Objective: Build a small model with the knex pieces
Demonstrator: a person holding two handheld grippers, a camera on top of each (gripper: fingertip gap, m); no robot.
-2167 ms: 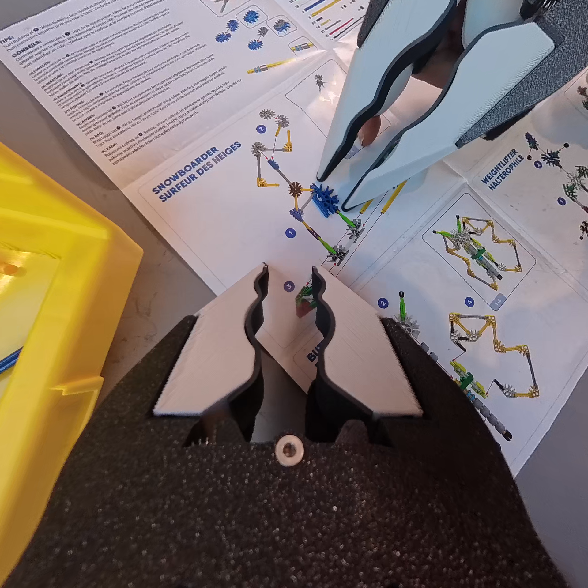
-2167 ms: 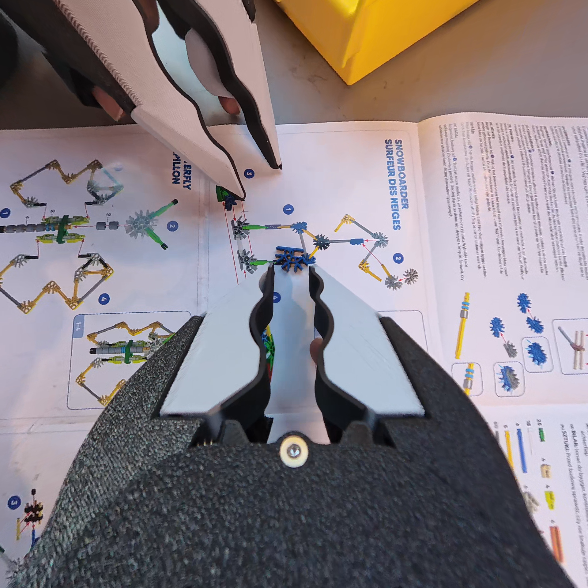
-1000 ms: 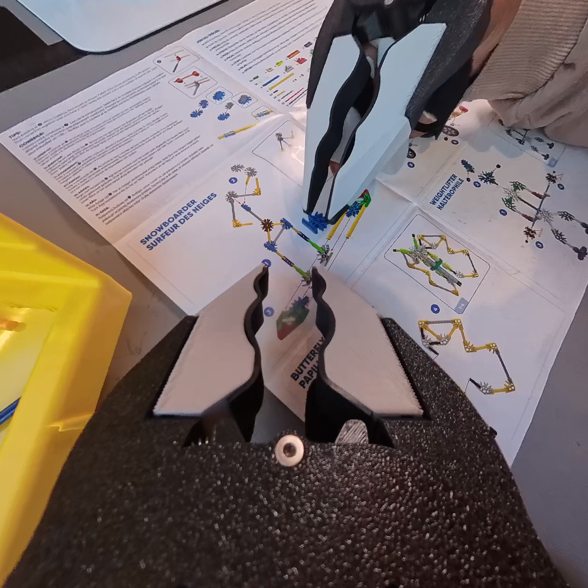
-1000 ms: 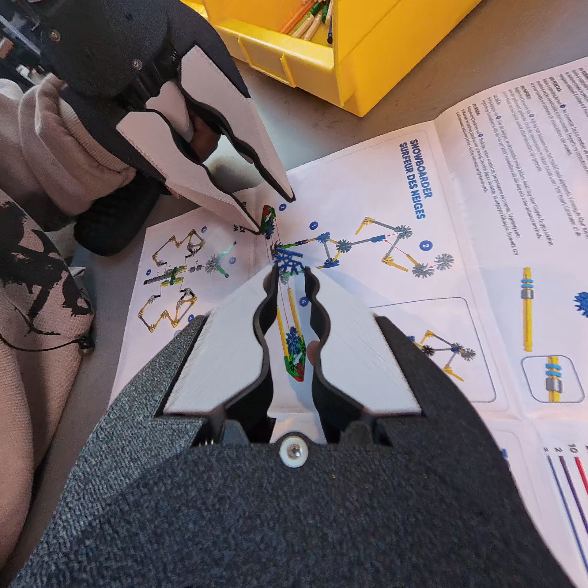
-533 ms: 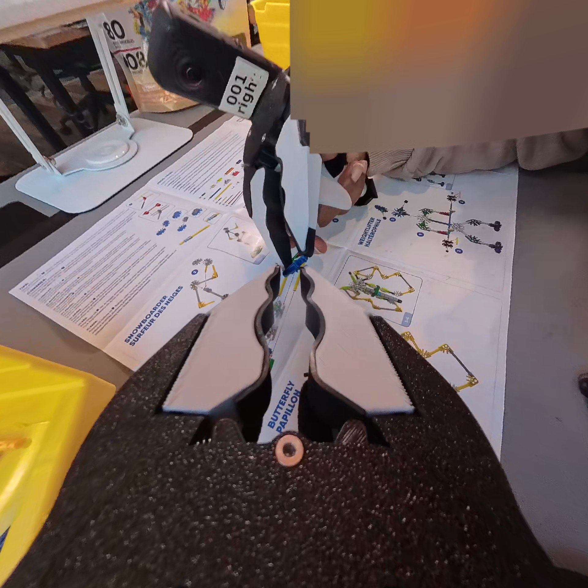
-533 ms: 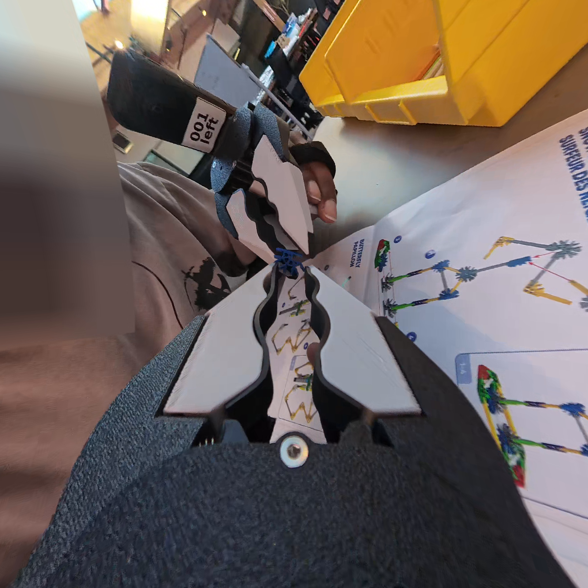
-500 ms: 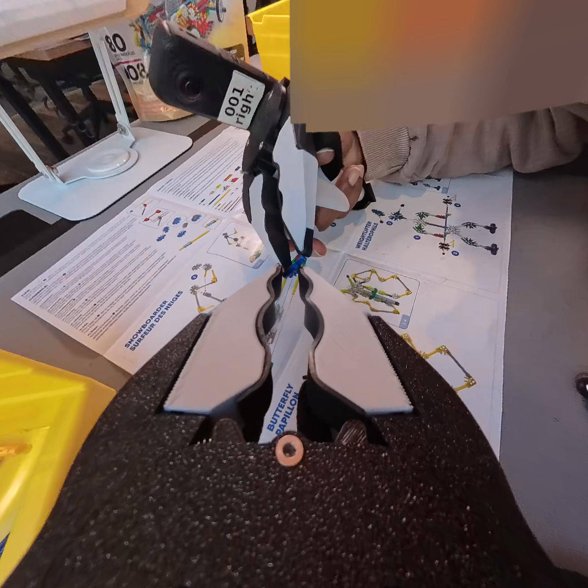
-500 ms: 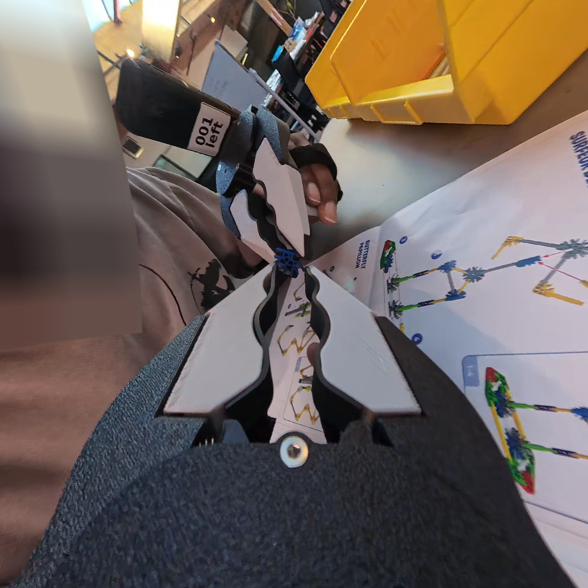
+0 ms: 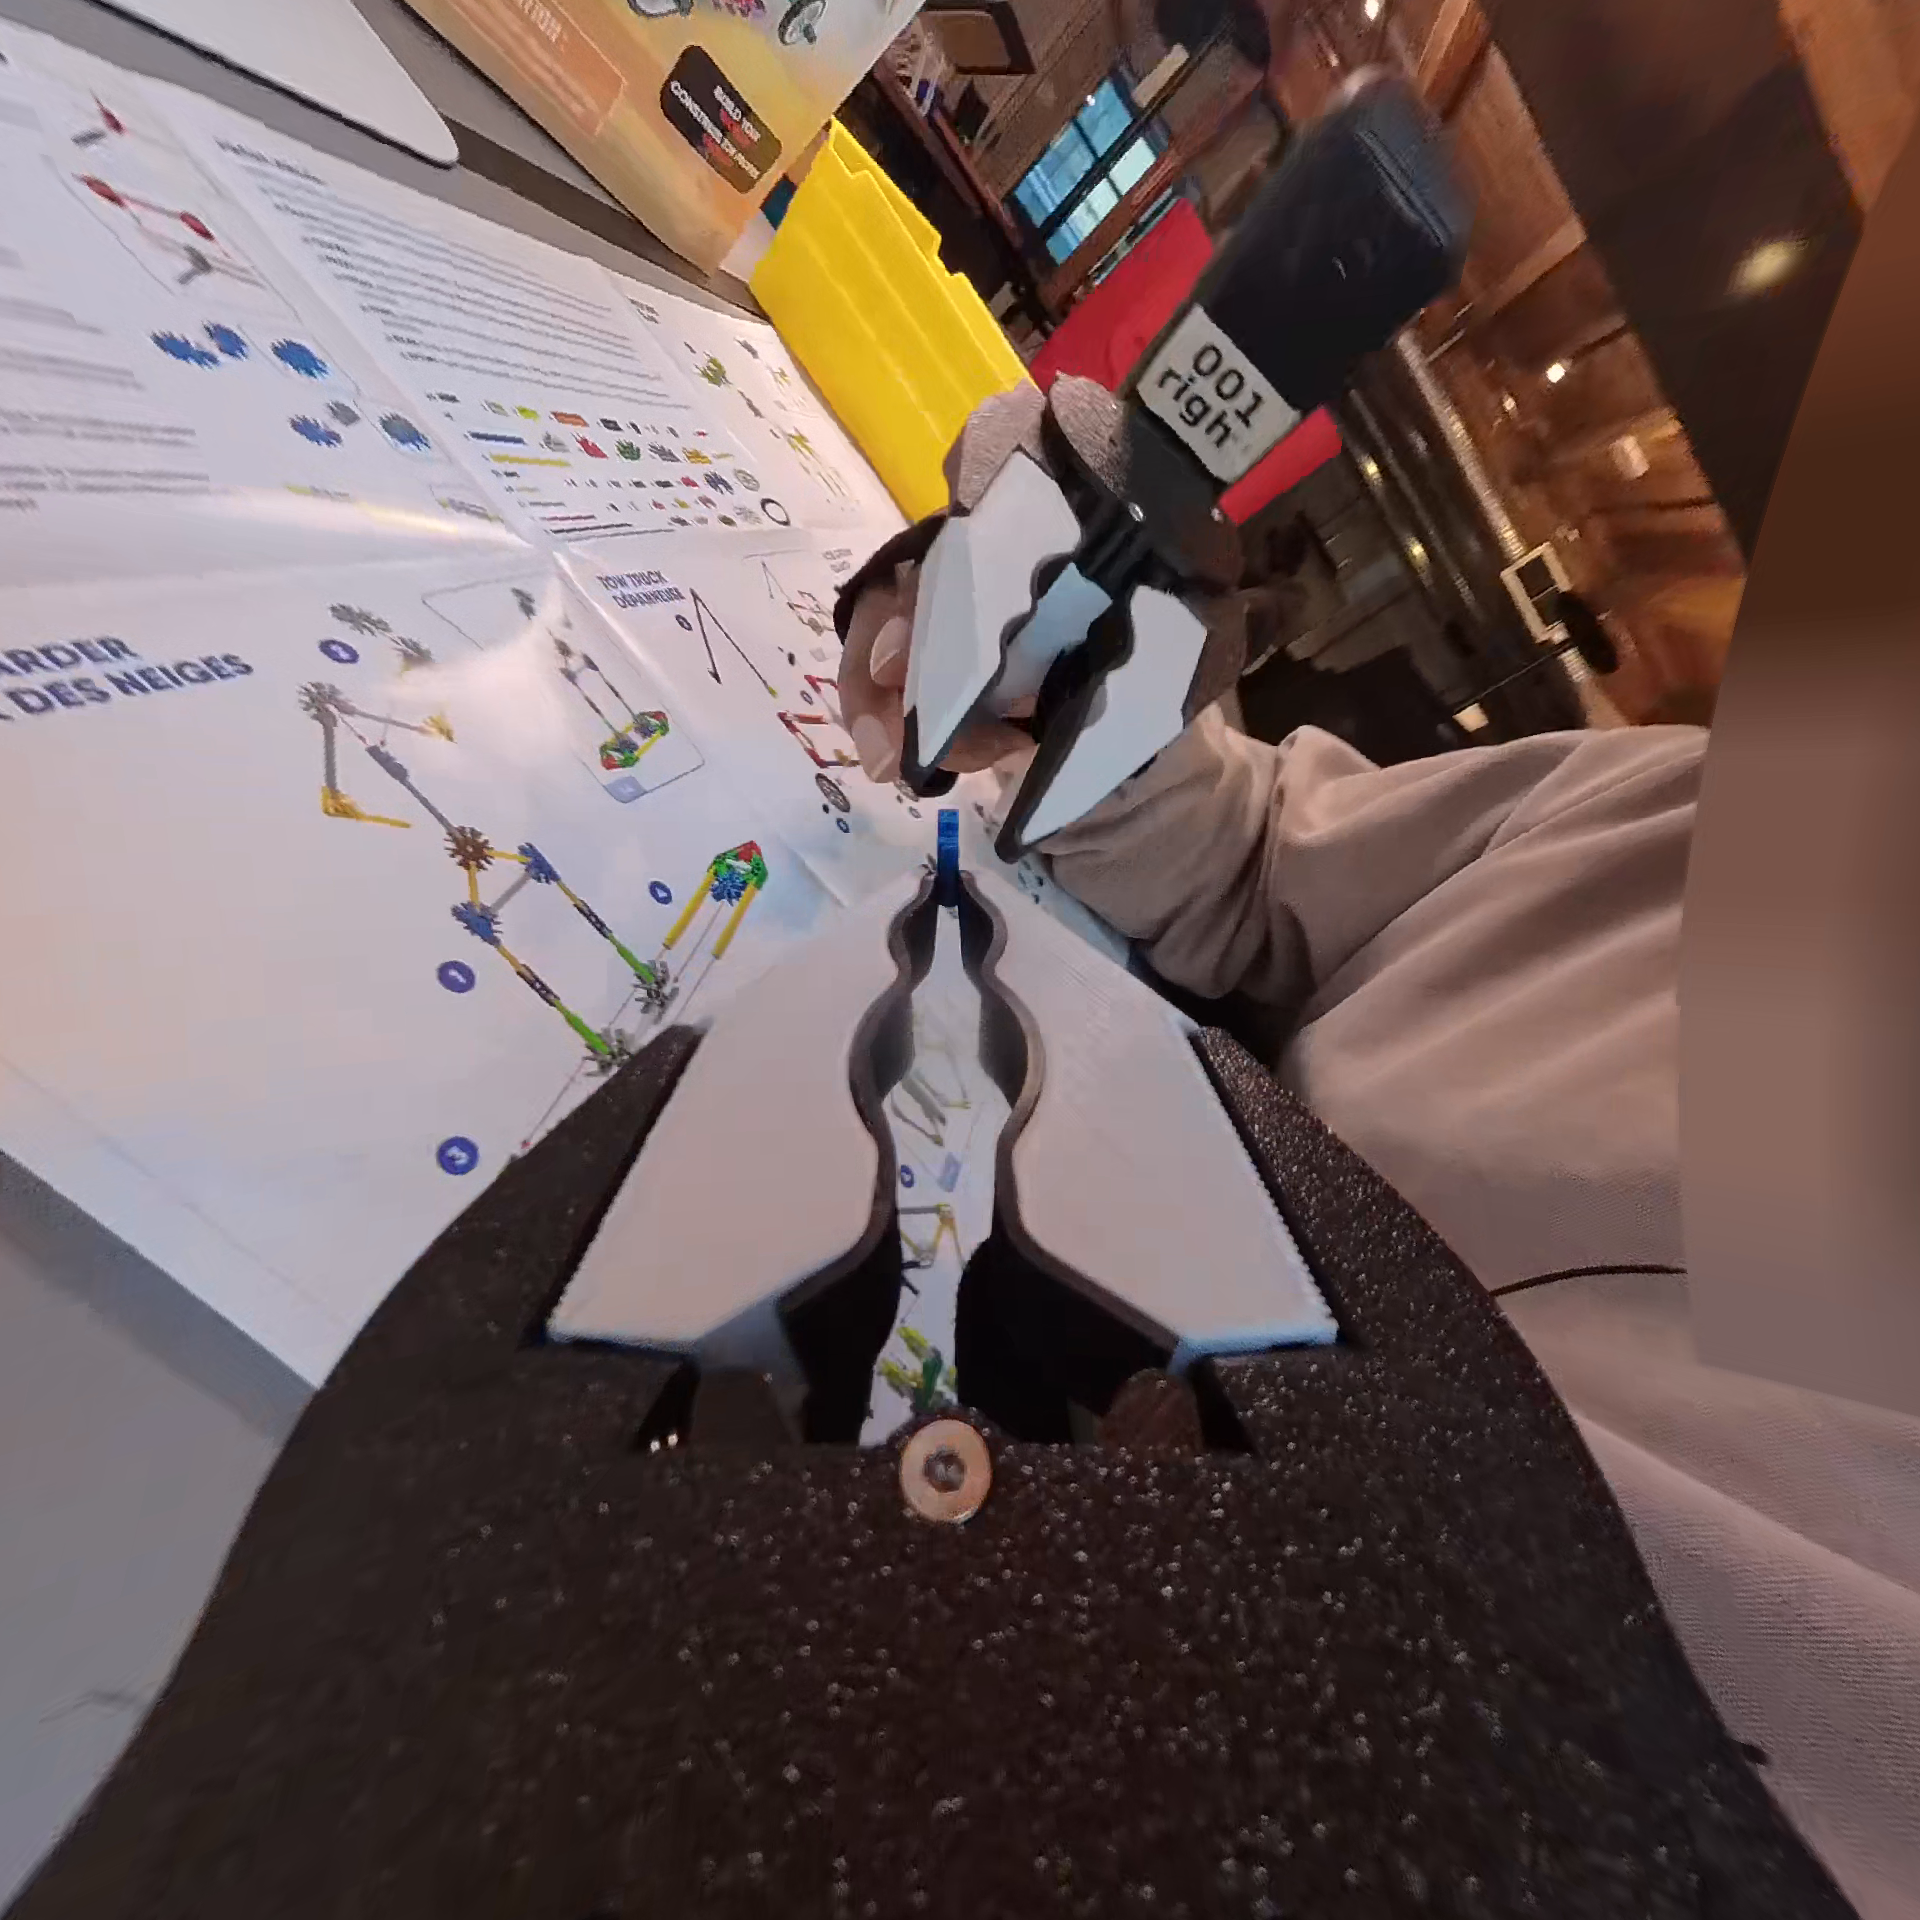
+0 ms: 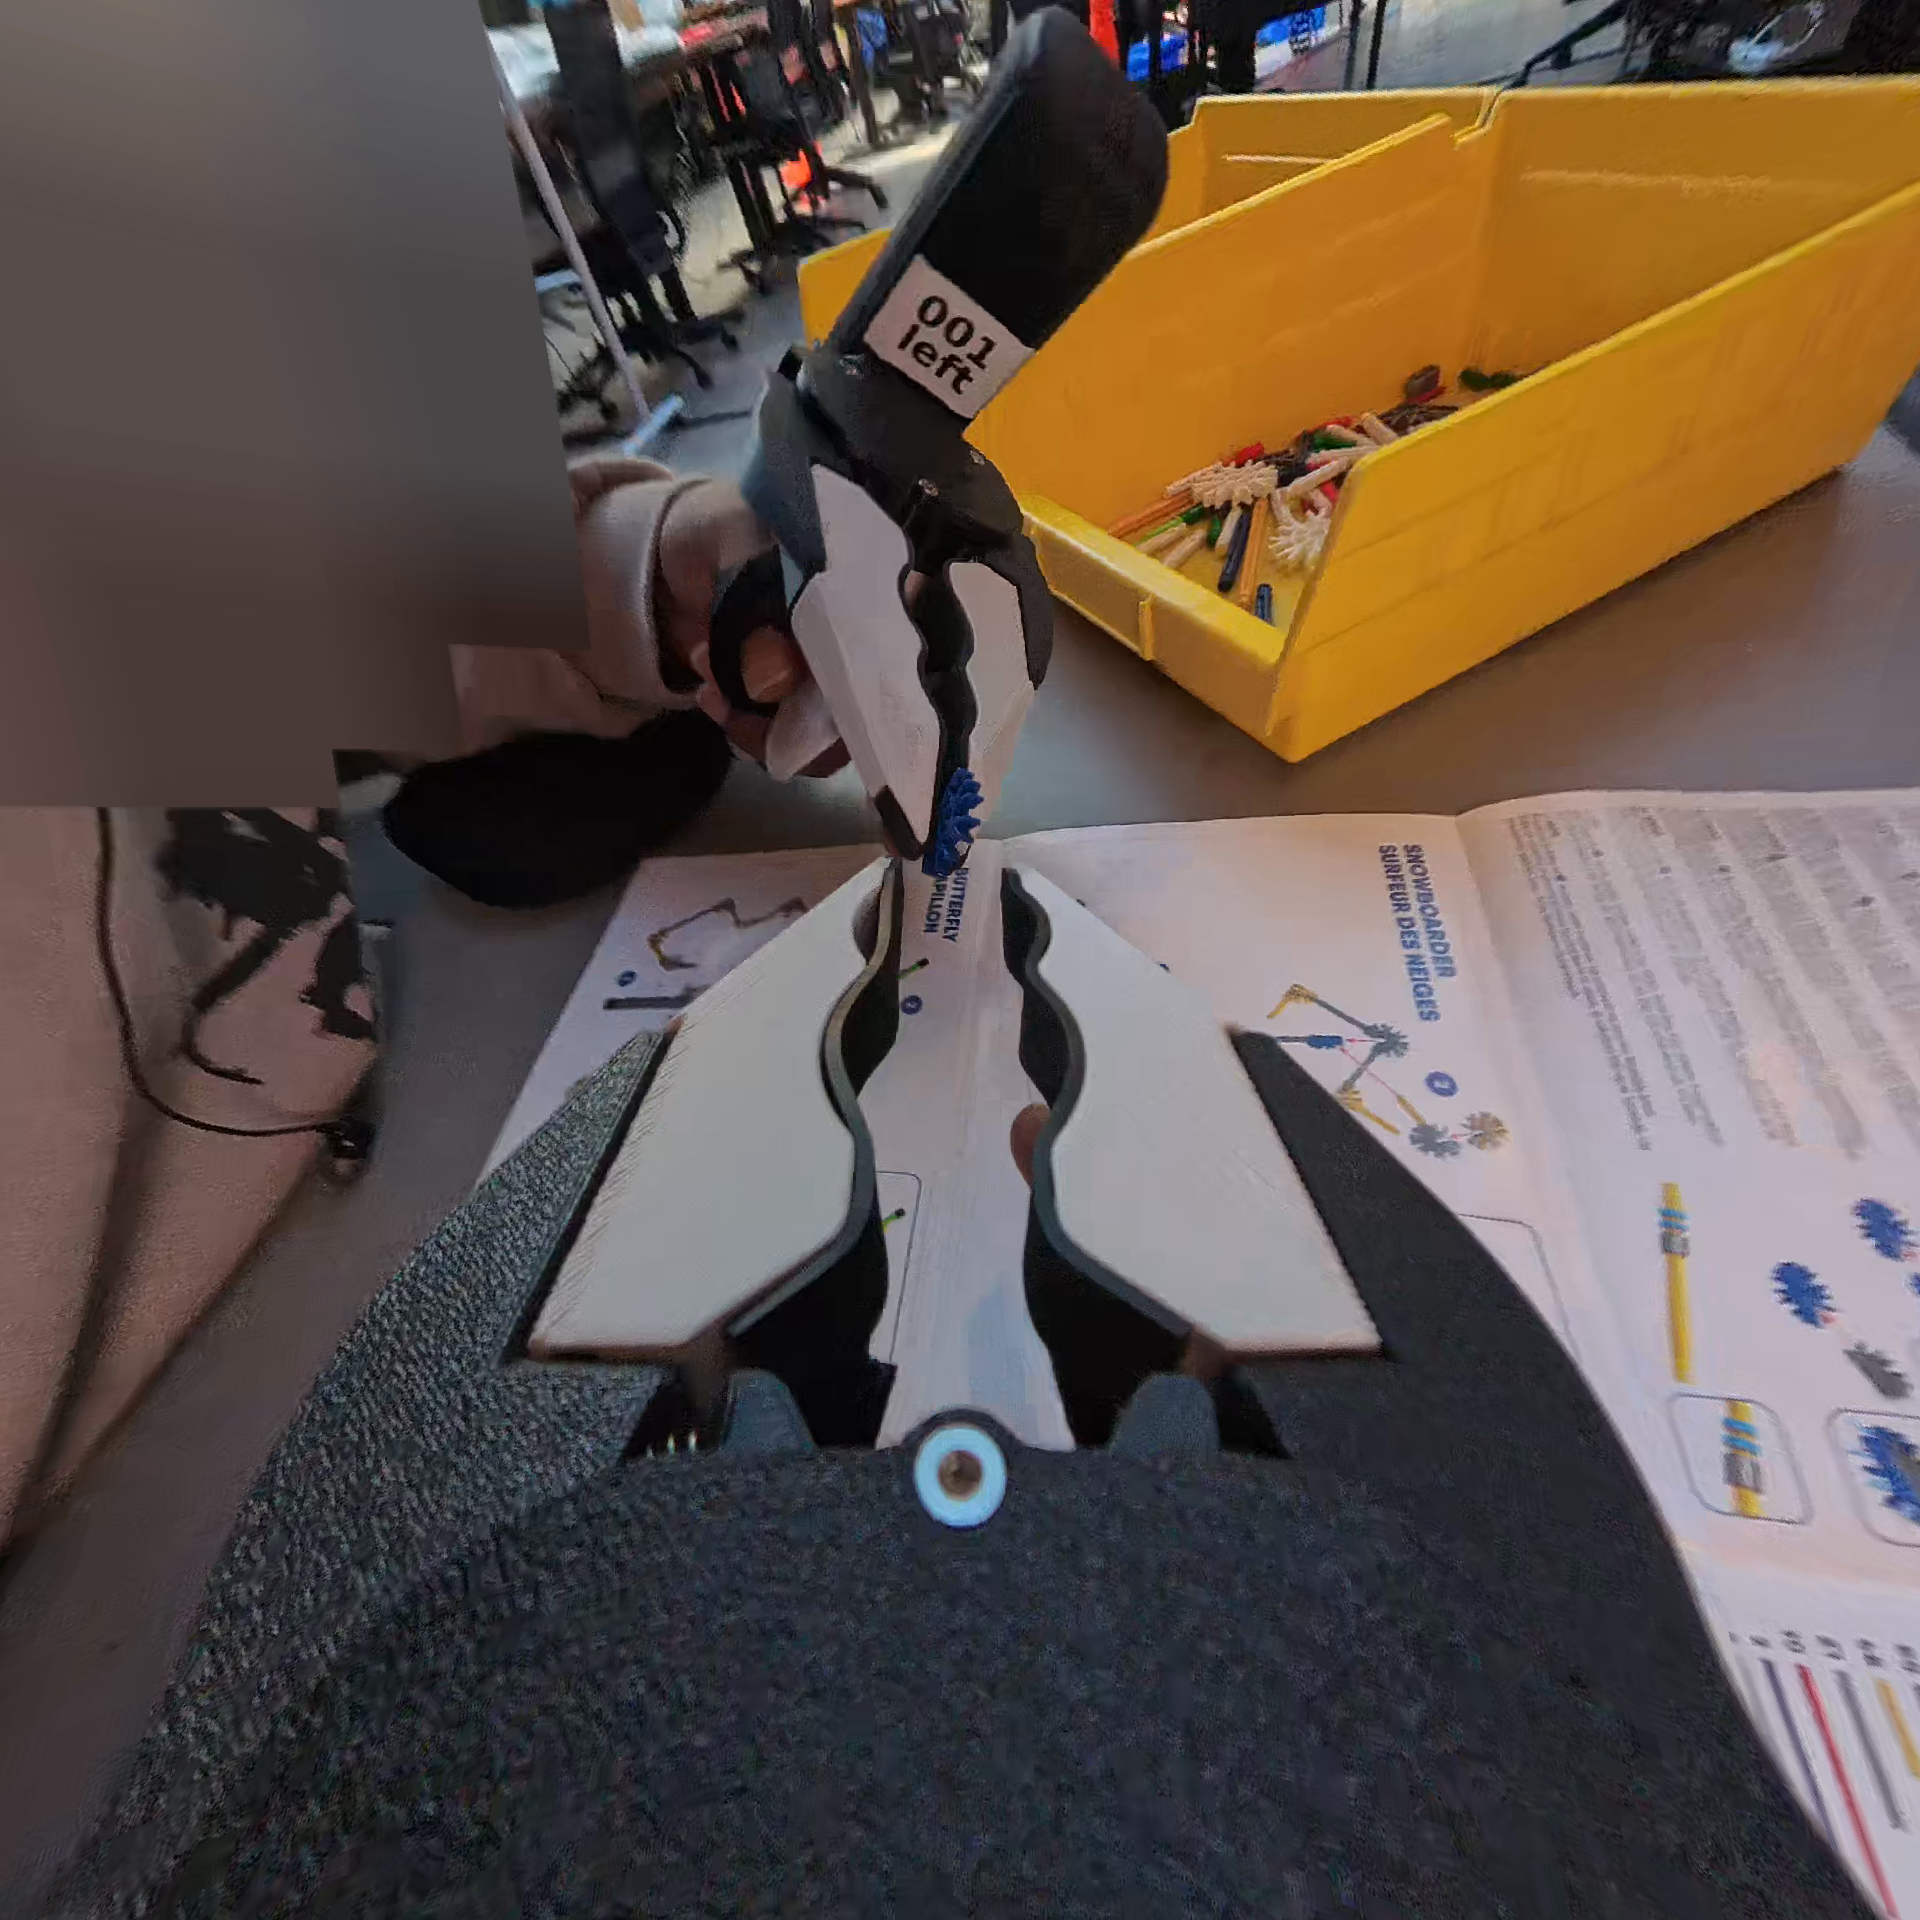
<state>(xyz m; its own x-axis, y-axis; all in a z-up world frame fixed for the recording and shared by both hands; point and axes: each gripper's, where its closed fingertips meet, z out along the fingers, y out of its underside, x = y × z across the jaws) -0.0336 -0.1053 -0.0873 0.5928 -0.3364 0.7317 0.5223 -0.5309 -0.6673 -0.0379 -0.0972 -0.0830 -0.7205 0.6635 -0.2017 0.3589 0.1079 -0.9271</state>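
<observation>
My left gripper (image 9: pixel 945 888) is shut on a small blue toothed connector (image 9: pixel 948 840), which sticks out past its tips and is held in the air above the instruction sheet (image 9: pixel 312 831). In the right wrist view the left gripper (image 10: pixel 935 826) points down with the blue connector (image 10: pixel 956 812) pinched at its tips. My right gripper (image 10: pixel 948 878) is open and empty, its tips just below and on either side of the connector, not touching it. In the left wrist view the right gripper (image 9: pixel 961 810) hangs open just beyond the connector.
The printed instruction sheet (image 10: pixel 1558 1039) covers the grey table. A yellow bin (image 10: pixel 1558 312) behind it holds several loose rods and connectors (image 10: pixel 1247 499). Another yellow bin (image 9: pixel 883 312) and a cardboard box (image 9: pixel 644 104) stand at the back. A person's sleeve (image 9: pixel 1403 883) is close at the right. Both grippers' tips are close together, under 4 cm apart.
Both grippers rose off the sheet with the blue connector between them. My left gripper closed on it and my right gripper opened and let go.
</observation>
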